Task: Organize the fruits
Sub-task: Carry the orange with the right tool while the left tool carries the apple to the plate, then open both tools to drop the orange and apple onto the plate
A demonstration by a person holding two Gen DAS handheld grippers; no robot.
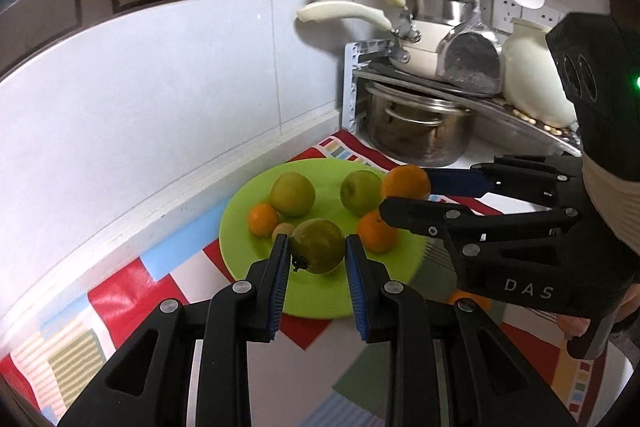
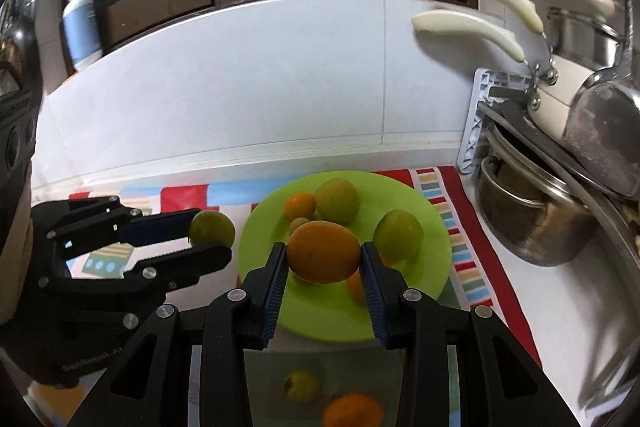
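Observation:
My left gripper (image 1: 317, 239) is shut on a green fruit (image 1: 316, 249), held just above the near part of a lime-green plate (image 1: 320, 297). My right gripper (image 2: 323, 247) is shut on an orange (image 2: 322, 255) above the same plate (image 2: 376, 187). The left wrist view shows the right gripper (image 1: 406, 195) coming in from the right with the orange (image 1: 406, 182). In the right wrist view the left gripper (image 2: 213, 233) enters from the left with the green fruit (image 2: 212, 228). Two green fruits (image 1: 292, 194) (image 1: 360, 191), two small oranges (image 1: 262, 219) (image 1: 376, 231) and a small brownish fruit (image 1: 282, 229) lie on the plate.
The plate rests on a colourful patterned cloth (image 1: 120, 291) against a tiled wall (image 1: 160, 99). A rack at the right holds a steel pot (image 1: 416, 131), a white pan with cream handles (image 1: 416, 43) and a ladle (image 1: 472, 59). A pump bottle (image 2: 80, 23) stands on the ledge.

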